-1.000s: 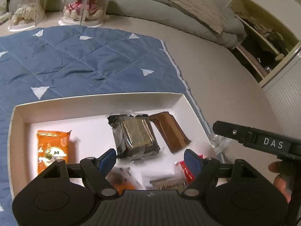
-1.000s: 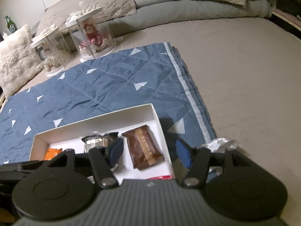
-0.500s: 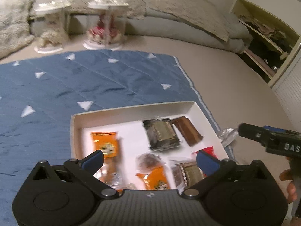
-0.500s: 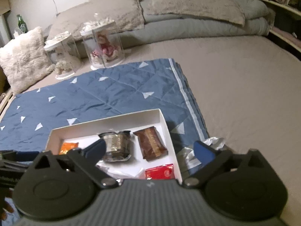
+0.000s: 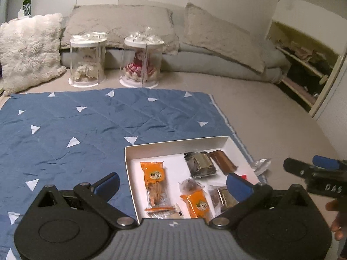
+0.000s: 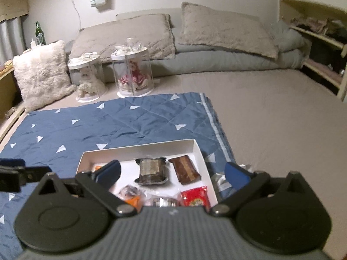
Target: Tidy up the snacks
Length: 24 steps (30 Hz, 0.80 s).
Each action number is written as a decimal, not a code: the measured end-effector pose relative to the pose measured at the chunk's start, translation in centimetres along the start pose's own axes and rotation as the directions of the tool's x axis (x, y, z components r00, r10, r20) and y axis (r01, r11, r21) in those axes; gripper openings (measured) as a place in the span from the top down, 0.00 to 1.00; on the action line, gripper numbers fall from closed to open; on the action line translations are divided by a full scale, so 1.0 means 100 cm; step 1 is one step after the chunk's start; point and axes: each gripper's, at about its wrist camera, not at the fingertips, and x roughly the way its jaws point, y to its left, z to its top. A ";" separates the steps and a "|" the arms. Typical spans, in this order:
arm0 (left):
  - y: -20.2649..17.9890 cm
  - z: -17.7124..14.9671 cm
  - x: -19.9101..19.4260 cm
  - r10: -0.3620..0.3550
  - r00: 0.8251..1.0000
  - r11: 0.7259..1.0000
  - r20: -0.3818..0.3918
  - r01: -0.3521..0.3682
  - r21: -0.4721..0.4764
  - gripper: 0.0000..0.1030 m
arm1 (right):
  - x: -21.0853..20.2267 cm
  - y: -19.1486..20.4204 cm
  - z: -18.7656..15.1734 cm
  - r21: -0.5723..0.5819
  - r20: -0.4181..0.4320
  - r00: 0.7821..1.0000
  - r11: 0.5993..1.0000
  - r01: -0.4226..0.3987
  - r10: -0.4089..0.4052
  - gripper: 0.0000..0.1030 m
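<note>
A shallow white box (image 5: 173,144) (image 6: 138,148) lies on a blue quilted mat and holds several wrapped snacks: an orange pack (image 5: 153,173), a dark silver pack (image 5: 200,163) (image 6: 151,169), a brown bar (image 5: 223,161) (image 6: 185,170) and a red pack (image 6: 196,198). My left gripper (image 5: 173,183) hangs above the box's near side, open wide and empty. My right gripper (image 6: 172,172) also hovers over the box, open with nothing between its fingers. In the left wrist view the right gripper (image 5: 314,169) shows at the right edge.
The blue mat (image 5: 86,127) covers a beige bed. Two clear display cases (image 5: 86,61) (image 5: 142,61) with dolls stand beyond it, before grey pillows. A crumpled clear wrapper (image 5: 261,164) lies right of the box. An open shelf (image 5: 303,60) is at far right.
Both grippers have pulled up and back from the box and their jaws have spread wide. More of the box, mat and room is in view now.
</note>
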 end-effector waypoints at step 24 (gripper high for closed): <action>-0.002 -0.080 -0.089 0.114 0.978 0.981 0.175 -0.138 0.133 0.00 | -0.113 0.033 -0.077 -0.092 0.132 0.990 0.995 -0.046 0.058 0.01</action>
